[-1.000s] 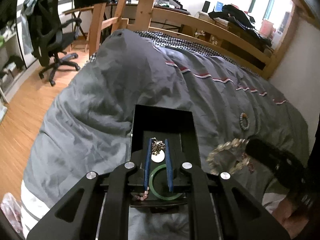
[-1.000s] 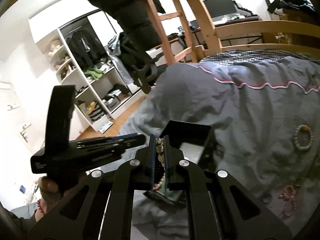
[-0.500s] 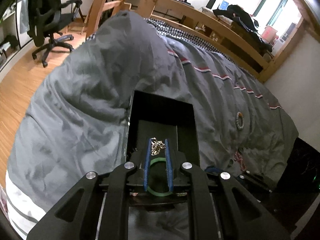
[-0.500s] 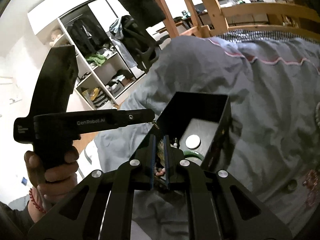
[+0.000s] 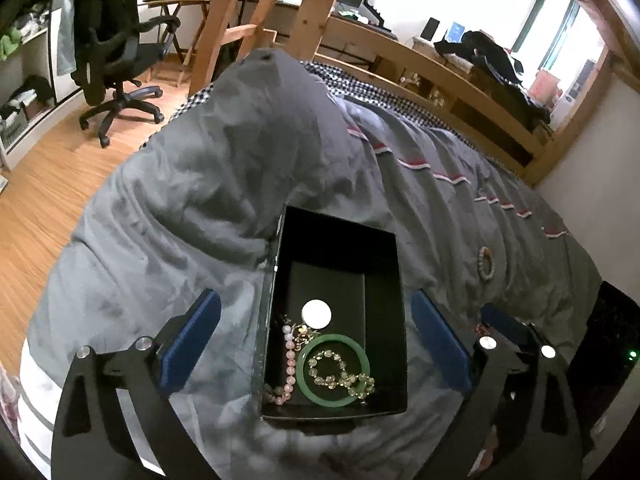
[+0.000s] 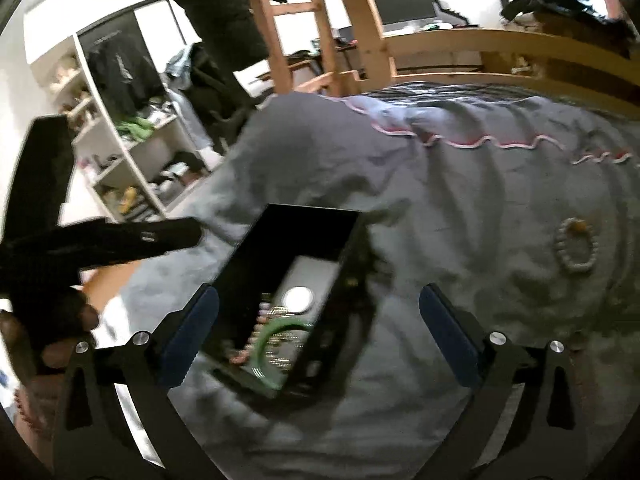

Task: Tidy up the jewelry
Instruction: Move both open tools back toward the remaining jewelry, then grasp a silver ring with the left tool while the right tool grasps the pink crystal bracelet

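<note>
Black jewelry box [image 5: 338, 240] between the spread, empty fingers [image 5: 192, 336] of both grippers.

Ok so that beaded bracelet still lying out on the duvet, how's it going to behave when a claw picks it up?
The beaded bracelet is probably floppy: separate beads on a cord, so it should sag from one pinch. It looks light. Round beads may slip between flat pads, and the soft duvet will likely give under a press.

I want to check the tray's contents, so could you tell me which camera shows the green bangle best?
The left wrist view: the green bangle lies sharp and whole in the black tray, with a yellow bead bracelet across it. In the right wrist view the bangle is motion-blurred and partly hidden by the tray wall.
</note>
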`<state>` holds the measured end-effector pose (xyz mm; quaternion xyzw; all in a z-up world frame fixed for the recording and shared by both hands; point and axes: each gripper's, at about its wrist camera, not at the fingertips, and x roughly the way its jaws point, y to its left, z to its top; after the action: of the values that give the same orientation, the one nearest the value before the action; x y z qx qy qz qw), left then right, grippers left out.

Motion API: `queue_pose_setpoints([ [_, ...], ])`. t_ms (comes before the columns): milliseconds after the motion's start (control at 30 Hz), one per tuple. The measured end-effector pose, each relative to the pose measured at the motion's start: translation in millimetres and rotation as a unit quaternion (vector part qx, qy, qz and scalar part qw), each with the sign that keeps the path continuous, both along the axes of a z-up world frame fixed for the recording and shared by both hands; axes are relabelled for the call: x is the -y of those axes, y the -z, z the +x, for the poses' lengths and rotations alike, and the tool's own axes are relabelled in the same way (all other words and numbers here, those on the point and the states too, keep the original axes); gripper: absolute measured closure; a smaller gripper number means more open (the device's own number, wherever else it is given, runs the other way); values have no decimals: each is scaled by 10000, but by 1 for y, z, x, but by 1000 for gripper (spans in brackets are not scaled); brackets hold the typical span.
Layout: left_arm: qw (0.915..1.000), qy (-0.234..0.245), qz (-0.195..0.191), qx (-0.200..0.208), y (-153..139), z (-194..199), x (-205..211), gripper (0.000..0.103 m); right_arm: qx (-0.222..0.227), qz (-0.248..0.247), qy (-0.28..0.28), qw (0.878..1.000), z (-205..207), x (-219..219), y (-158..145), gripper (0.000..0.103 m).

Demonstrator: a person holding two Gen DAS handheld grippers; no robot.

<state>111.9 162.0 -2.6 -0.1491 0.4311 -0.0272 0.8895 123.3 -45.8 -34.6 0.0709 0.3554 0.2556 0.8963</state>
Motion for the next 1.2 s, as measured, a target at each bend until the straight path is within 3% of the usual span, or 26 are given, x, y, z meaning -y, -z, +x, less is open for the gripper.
queue_pose_setpoints([
  [200,9994,320,99,-48,5,2,16,7,234,-451,135,9986,2,13,-4,4],
  [333,9977,660,164,28,7,0,35,8,311,-495,359,9976,7,33,-11,4],
  [600,9879,1454,498,207,10,-11,88,7,401,-539,755,9949,3,93,-25,4],
  [900,9778,2013,539,204,23,-13,140,8,308,-1206,884,9883,-16,140,-16,4],
  [967,9745,2146,610,250,26,-11,153,9,284,-1262,803,9883,-14,143,-14,8],
  [1033,9714,2272,631,291,28,-6,166,10,98,-1290,756,9887,-9,147,-7,39],
  [1100,9673,2435,657,279,33,2,181,23,-237,-1292,709,9888,-3,151,7,48],
  [1200,9618,2644,688,187,45,16,202,41,-688,-1401,700,9853,7,155,31,53],
])
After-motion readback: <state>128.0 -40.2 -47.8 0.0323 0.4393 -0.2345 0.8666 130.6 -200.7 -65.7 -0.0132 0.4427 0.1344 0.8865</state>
